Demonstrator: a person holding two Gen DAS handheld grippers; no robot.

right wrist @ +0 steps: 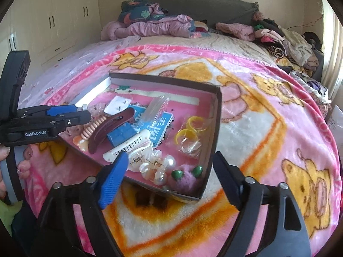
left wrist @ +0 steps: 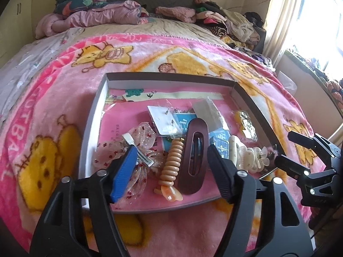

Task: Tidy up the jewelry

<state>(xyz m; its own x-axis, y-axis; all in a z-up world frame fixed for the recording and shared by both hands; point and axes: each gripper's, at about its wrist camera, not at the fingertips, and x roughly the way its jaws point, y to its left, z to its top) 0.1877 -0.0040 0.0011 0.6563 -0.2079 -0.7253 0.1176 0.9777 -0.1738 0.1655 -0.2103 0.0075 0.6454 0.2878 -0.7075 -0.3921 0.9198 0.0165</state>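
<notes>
A shallow dark box (left wrist: 171, 76) with a pink lining lies on the bed and holds the jewelry. Inside it lie a brown oval hair clip (left wrist: 194, 152), a tan ribbed clip (left wrist: 172, 162), a sheer dotted bow clip (left wrist: 133, 150), an earring card (left wrist: 164, 120) and white claw clips (left wrist: 246, 154). My left gripper (left wrist: 171, 150) hovers open over the brown and tan clips, pressing on nothing. In the right wrist view, my right gripper (right wrist: 169, 158) stands wide open above the box's near corner, over pearl clips (right wrist: 154, 169) and a purple fuzzy piece (right wrist: 186, 180). Bagged yellow rings (right wrist: 190, 132) lie further in.
The box sits on a pink cartoon blanket (right wrist: 268, 128) spread over the bed. Piles of clothes (right wrist: 285, 40) and quilts (right wrist: 150, 27) fill the bed's head and right side. Wardrobes (right wrist: 53, 21) stand on the left, and a bright curtained window (left wrist: 310, 21) on the right. A person's fingers (right wrist: 21, 167) hold the left gripper's handle.
</notes>
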